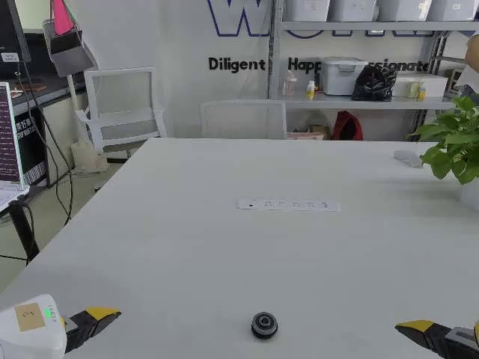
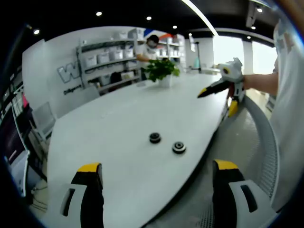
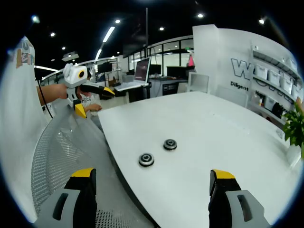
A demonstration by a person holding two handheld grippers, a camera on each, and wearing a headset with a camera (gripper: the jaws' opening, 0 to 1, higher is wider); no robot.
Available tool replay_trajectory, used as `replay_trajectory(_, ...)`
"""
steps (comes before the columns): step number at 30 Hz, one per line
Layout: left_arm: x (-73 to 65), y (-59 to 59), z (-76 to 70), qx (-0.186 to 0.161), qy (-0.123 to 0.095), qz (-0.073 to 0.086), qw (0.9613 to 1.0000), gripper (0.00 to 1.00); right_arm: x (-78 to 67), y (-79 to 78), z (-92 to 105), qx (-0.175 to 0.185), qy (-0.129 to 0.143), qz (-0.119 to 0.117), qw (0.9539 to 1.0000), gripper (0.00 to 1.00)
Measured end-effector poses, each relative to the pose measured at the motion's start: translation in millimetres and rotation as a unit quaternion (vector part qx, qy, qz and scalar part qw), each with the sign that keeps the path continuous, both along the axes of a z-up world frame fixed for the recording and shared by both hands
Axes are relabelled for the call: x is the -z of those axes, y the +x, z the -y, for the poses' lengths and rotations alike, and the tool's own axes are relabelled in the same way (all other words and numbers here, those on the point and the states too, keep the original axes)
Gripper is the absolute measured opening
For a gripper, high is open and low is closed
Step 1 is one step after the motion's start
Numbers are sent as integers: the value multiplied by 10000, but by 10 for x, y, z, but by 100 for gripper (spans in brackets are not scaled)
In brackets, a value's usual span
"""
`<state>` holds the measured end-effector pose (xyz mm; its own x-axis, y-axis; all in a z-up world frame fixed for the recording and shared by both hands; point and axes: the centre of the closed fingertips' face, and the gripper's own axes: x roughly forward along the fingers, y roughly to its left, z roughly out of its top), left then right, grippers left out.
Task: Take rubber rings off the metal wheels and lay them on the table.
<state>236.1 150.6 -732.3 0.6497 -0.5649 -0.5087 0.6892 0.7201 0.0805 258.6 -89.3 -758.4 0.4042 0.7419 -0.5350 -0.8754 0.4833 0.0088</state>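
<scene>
- The white tabletop (image 1: 187, 247) takes up the lower two thirds of the head view, with a rounded corner at upper left.
- A dark wheel (image 1: 263, 324) sits at bottom centre, near the close edge.
- At mid-frame in the left gripper view, a far wheel (image 2: 155, 137) and an edge wheel (image 2: 178, 147) lie near each other, not touching.
- A flat socket strip (image 1: 288, 204) lies at centre of the head view.
- A small grey object (image 1: 408, 158) lies at upper right, too small to tell.
- A potted plant (image 1: 455, 146) stands at the right edge.
</scene>
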Motion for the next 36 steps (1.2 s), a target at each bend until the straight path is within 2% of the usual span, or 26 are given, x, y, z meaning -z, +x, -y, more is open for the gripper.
replay_trajectory(6,4,26,-31,-40,24,0,10000,97,-8,43,-16,-15,32,10,10000,99)
replay_trajectory(23,23,118,12,-1,13,-26,10000,97,42,77,20,15,45,-37,10000,99)
replay_trajectory(36,165,178,10,47,51,-157,9999,97,212,132,-15,-8,45,-196,9998,99)
